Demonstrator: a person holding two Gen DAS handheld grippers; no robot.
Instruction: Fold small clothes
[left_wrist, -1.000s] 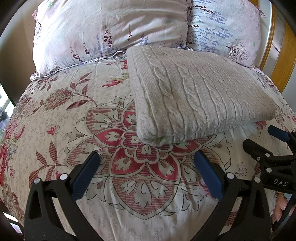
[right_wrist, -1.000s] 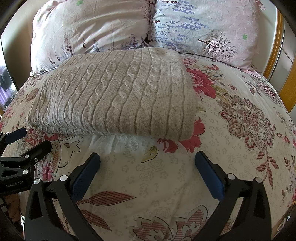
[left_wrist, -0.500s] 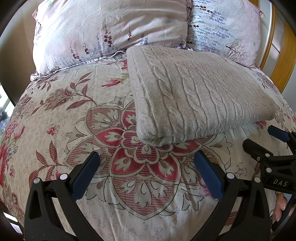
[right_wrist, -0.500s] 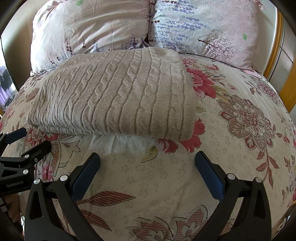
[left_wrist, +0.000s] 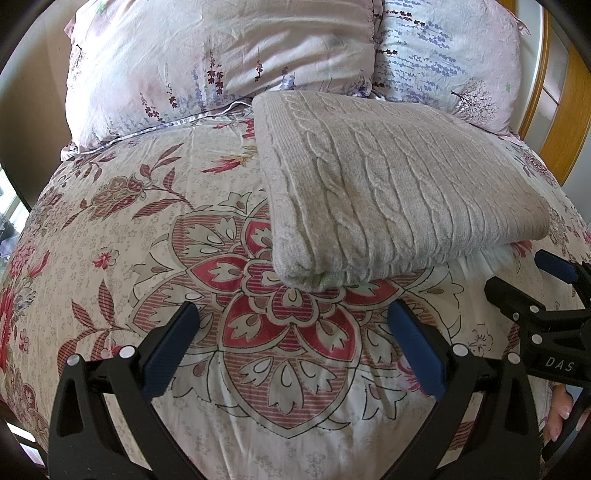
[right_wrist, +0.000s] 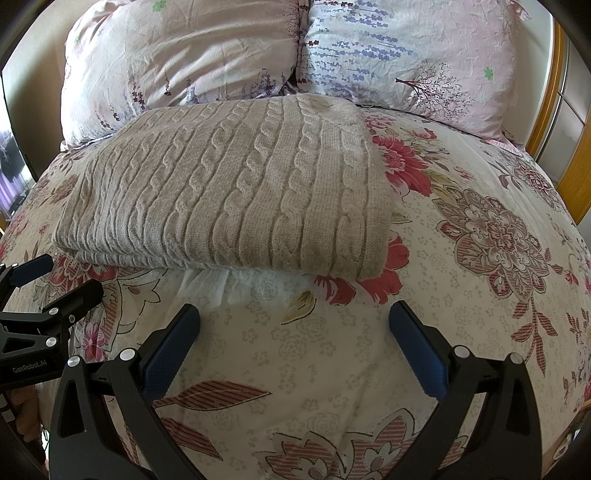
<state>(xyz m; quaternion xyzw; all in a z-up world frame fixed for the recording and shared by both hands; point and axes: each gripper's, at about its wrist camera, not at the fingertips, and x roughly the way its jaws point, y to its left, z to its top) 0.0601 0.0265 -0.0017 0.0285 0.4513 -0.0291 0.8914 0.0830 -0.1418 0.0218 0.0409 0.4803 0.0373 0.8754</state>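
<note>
Where pillows (right_wrist: 288, 51) crowd the headboard, floral duvet (right_wrist: 461, 258) under folded sweater (right_wrist: 229, 184).

beige cable-knit sweater (left_wrist: 388, 184), red floral duvet (left_wrist: 147, 240), lavender-print pillows (right_wrist: 184, 55)

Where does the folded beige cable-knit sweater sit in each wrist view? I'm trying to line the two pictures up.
Left wrist view: the sweater lies right of centre, above the open left gripper.
Right wrist view: the sweater lies left of centre, above the open right gripper.
Shared landmark: the seam between the two pillows, behind the sweater's far edge in both.
</note>
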